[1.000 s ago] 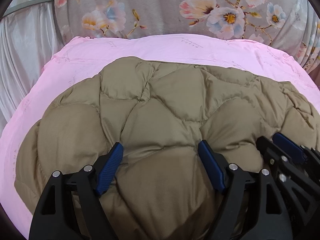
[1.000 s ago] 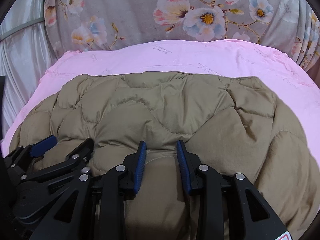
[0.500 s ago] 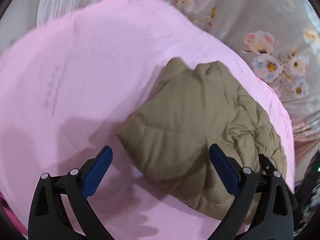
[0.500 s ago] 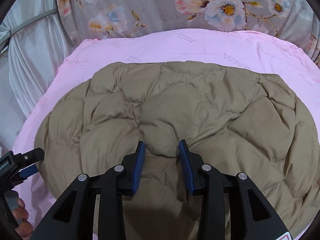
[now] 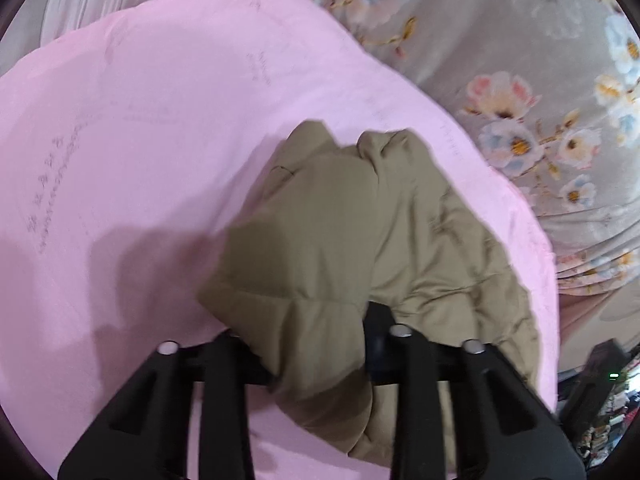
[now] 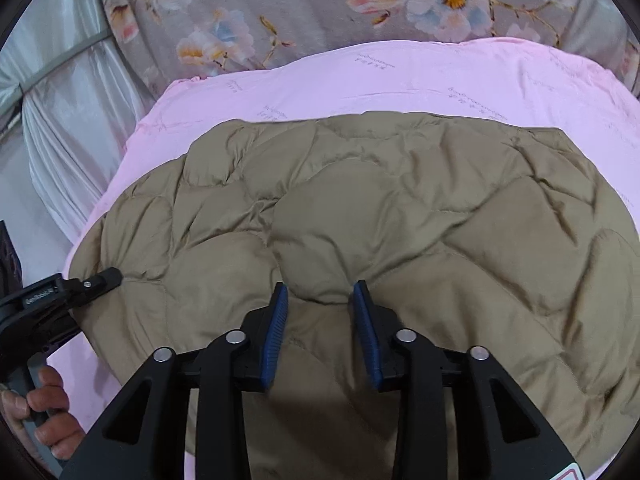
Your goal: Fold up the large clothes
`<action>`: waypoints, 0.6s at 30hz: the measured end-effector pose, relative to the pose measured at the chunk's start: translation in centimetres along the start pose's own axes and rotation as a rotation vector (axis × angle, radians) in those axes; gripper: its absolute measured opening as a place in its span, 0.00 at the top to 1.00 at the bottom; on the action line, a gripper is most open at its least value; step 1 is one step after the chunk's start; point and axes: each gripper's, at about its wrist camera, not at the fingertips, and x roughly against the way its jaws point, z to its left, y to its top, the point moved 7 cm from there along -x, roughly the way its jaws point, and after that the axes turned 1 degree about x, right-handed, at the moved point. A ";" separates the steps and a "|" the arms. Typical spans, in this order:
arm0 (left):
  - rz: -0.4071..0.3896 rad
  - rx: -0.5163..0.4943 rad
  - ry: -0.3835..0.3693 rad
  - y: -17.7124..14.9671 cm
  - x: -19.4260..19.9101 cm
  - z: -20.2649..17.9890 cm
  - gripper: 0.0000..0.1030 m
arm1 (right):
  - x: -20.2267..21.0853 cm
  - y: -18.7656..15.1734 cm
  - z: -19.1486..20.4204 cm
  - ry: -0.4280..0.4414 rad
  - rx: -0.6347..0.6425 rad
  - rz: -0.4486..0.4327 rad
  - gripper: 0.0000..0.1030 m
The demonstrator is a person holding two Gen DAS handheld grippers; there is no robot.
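A tan quilted puffer jacket (image 6: 400, 216) lies spread on a pink sheet (image 6: 400, 80). My right gripper (image 6: 320, 320) rests on its near part, the blue pads a narrow gap apart with a bulge of fabric between them; I cannot tell whether they pinch it. In the left wrist view the jacket (image 5: 360, 232) is seen from its left end. My left gripper (image 5: 316, 344) is at the jacket's left edge, and a fold of fabric fills the jaws and hides the pads. The left gripper also shows in the right wrist view (image 6: 102, 280), touching the jacket's left edge.
A grey floral cover (image 6: 320, 4) lies behind the pink sheet. A pale satin curtain (image 6: 68, 128) hangs at the left. A hand (image 6: 48, 408) holds the left gripper's handle. Dark clutter (image 5: 600, 392) sits at the right in the left wrist view.
My left gripper swung away to the jacket's left edge and closed from wide open onto a fold there. The right gripper stayed on the near part, drawing back slightly.
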 end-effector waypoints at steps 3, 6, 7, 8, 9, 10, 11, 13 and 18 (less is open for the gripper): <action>-0.034 -0.039 -0.048 1.1 3.2 -1.3 0.85 | 1.1 -0.8 -0.4 -0.004 0.017 0.041 0.97; -0.122 -0.140 -0.035 1.7 7.5 -3.5 0.87 | 0.3 -2.0 1.0 0.062 0.028 0.102 1.00; -0.148 -0.169 -0.033 1.8 8.7 -4.5 0.87 | -0.2 -2.4 1.8 0.078 0.040 0.114 1.00; -0.178 -0.210 -0.037 1.9 10.0 -5.7 0.88 | -0.8 -2.6 2.8 0.092 0.053 0.120 1.00; -0.208 -0.259 -0.042 1.8 11.4 -7.3 0.88 | -1.4 -2.7 4.0 0.106 0.073 0.120 0.99; -0.225 -0.290 -0.043 1.7 12.1 -8.5 0.88 | -2.0 -2.8 5.0 0.117 0.089 0.119 0.98; -0.245 -0.334 -0.046 1.5 12.9 -10.1 0.88 | -2.6 -2.7 5.9 0.129 0.102 0.118 0.98; -0.257 -0.395 -0.062 0.8 13.4 -13.0 0.88 | -3.7 -2.4 7.0 0.191 0.087 0.115 0.98; -0.224 -0.488 -0.138 -0.8 12.1 -19.3 0.88 | -0.1 -1.8 4.8 0.233 -0.021 0.095 0.98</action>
